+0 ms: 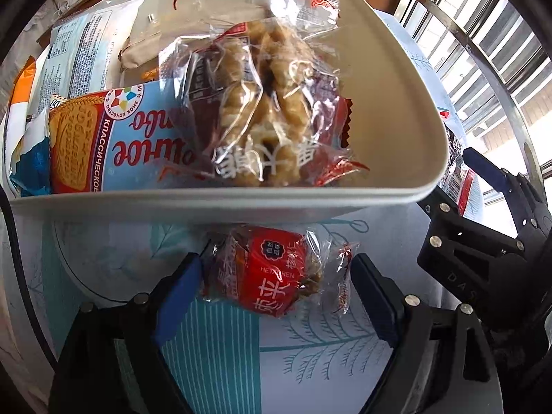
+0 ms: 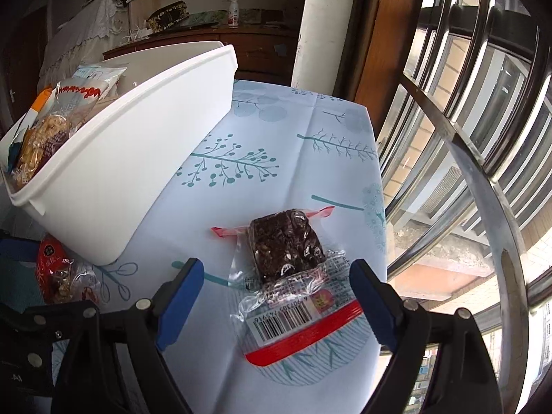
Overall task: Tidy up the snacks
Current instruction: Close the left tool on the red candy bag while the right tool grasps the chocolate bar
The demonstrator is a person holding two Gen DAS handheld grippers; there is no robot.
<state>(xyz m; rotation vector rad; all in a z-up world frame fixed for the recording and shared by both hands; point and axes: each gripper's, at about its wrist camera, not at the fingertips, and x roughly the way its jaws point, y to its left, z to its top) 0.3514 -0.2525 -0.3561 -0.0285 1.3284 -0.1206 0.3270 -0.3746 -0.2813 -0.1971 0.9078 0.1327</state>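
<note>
Left wrist shows your left gripper (image 1: pixel 276 289) apart around the red snack (image 1: pixel 269 272); right gripper (image 2: pixel 276 289) apart; centre before closing

**Bench under a leaf-print cloth**

The bench (image 2: pixel 310 158) wears a pale blue cloth printed with teal branches and leaves. On it stands a white plastic bin (image 2: pixel 145 158), filled with packaged snacks. Just beside the bin's near corner lies a red-wrapped walnut snack (image 1: pixel 265 272). Well apart, nearer the window edge, lies a dark snack bar in clear wrapping (image 2: pixel 286 245), barcode end toward the camera.
</note>
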